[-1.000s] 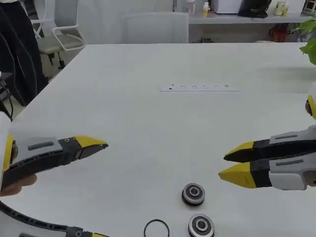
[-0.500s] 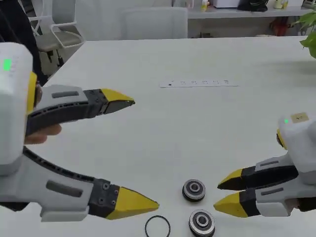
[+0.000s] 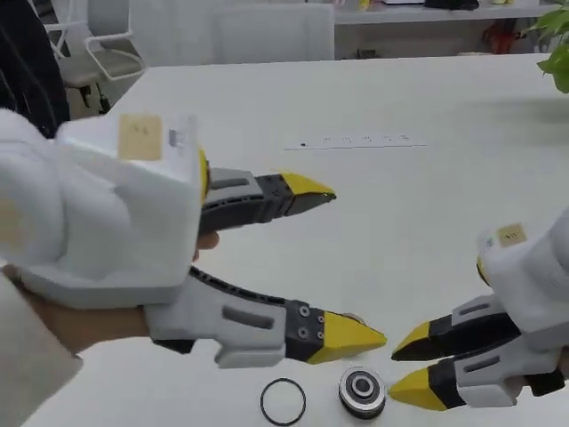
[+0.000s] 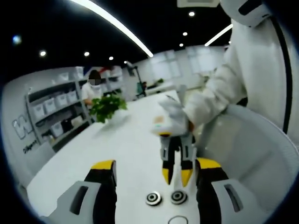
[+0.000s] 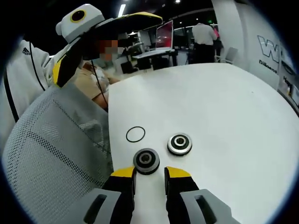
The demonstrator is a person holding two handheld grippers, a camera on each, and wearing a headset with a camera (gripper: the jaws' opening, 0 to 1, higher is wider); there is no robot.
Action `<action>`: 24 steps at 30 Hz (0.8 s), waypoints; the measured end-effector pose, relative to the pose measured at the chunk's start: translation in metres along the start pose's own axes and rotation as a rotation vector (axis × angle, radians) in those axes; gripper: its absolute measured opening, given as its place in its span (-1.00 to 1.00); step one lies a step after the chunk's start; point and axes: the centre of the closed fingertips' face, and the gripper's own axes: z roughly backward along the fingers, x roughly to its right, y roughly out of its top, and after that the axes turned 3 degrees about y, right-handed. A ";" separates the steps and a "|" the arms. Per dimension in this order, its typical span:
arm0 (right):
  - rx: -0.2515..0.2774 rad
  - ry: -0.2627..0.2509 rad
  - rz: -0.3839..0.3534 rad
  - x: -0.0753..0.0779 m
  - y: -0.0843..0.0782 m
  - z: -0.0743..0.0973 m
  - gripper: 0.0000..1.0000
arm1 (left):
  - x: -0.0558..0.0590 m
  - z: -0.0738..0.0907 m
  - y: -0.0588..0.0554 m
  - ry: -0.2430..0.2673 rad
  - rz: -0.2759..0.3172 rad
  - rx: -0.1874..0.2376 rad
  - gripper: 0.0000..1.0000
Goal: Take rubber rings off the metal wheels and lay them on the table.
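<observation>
Two metal wheels with dark rims lie near the front edge of the white table (image 3: 427, 213). One wheel (image 3: 362, 391) is in plain sight; the other is mostly hidden behind my left gripper's lower jaw. A loose black rubber ring (image 3: 283, 401) lies flat to their left. My left gripper (image 3: 351, 264) hovers wide open above them, holding nothing. My right gripper (image 3: 397, 369) is open by a narrow gap, its tips just right of the wheels. In the right gripper view the near wheel (image 5: 146, 160) sits just ahead of the right gripper (image 5: 150, 172), with the other wheel (image 5: 179, 143) and the ring (image 5: 135, 134) farther off.
A flush socket strip (image 3: 356, 140) is set into the table's middle. Mesh chairs (image 3: 276, 31) stand along the far edge and a plant (image 3: 556, 49) at the far right. In the left gripper view a person (image 4: 95, 86) stands by shelves.
My left gripper has come up and to the right, over the wheels, and hides one of them. My right gripper has dropped down and left, close to the wheels.
</observation>
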 end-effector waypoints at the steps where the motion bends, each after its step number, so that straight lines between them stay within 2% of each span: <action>1: -0.004 0.002 0.001 0.000 -0.001 -0.001 -0.57 | 0.002 -0.004 -0.002 -0.003 -0.003 0.000 0.40; 6: -0.021 0.004 0.007 -0.001 -0.007 -0.006 -0.57 | 0.017 -0.026 -0.029 -0.046 -0.005 -0.042 0.28; 9: -0.032 0.006 0.011 -0.003 -0.009 -0.008 -0.57 | 0.032 -0.035 -0.051 -0.092 0.035 -0.089 0.22; 11: -0.039 0.008 0.016 -0.003 -0.010 -0.009 -0.57 | 0.039 -0.039 -0.065 -0.115 0.020 -0.125 0.23; 12: -0.041 0.008 0.017 -0.003 -0.011 -0.010 -0.57 | 0.041 -0.040 -0.071 -0.118 0.014 -0.144 0.23; 15: -0.046 0.012 0.017 -0.004 -0.012 -0.012 -0.58 | 0.042 -0.044 -0.083 -0.118 0.037 -0.157 0.18; 20: -0.075 0.015 0.034 -0.007 -0.019 -0.017 -0.59 | 0.037 -0.048 -0.106 -0.089 0.078 -0.191 -0.01; 24: -0.079 0.017 0.040 -0.008 -0.019 -0.018 -0.59 | 0.039 -0.050 -0.119 -0.096 0.094 -0.213 -0.21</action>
